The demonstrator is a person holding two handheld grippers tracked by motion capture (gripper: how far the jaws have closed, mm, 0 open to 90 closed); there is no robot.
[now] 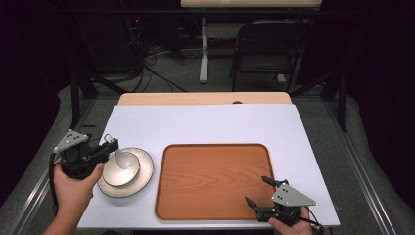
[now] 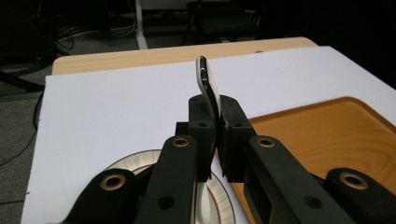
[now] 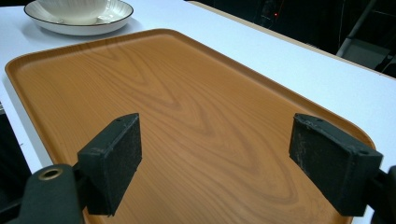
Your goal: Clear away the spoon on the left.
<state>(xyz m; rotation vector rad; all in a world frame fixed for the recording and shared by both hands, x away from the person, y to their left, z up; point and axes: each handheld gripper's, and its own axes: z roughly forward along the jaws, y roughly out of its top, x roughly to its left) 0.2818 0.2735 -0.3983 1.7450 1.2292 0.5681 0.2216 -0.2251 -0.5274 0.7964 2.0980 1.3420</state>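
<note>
White tabletop [image 1: 210, 122] on a wooden table, dark room with cables and a folding chair [image 1: 269, 46] behind.

Spoon [image 1: 122, 157]: white ceramic, bowl end resting in the small bowl [image 1: 121, 171] left of the tray [image 1: 213, 181], handle rising up and leftward. In the left gripper view, seen edge-on between the pads, handle tip [image 2: 203, 70] standing above them.

Left gripper [image 1: 111, 146]: left of the tray, jaws drawn narrow and clamped on the spoon handle, held by a hand [image 1: 73, 188] at the table's left edge; grey three-cornered plate on top.

Small bowl: white, seated inside the plate [image 1: 139, 181], a wider shallow dish with a dark rim, just beside the tray's left edge but apart from it. From the right gripper view, plate [image 3: 79, 23] beyond the tray's far corner.

Tray: orange-brown wood grain, rounded corners, raised rim, lying on the white tabletop toward its near side.

Right gripper [image 1: 258, 192]: over the tray's near right corner, jaws spread wide, nothing between the pads [image 3: 116, 158], bare tray surface [image 3: 196, 107] beneath.
</note>
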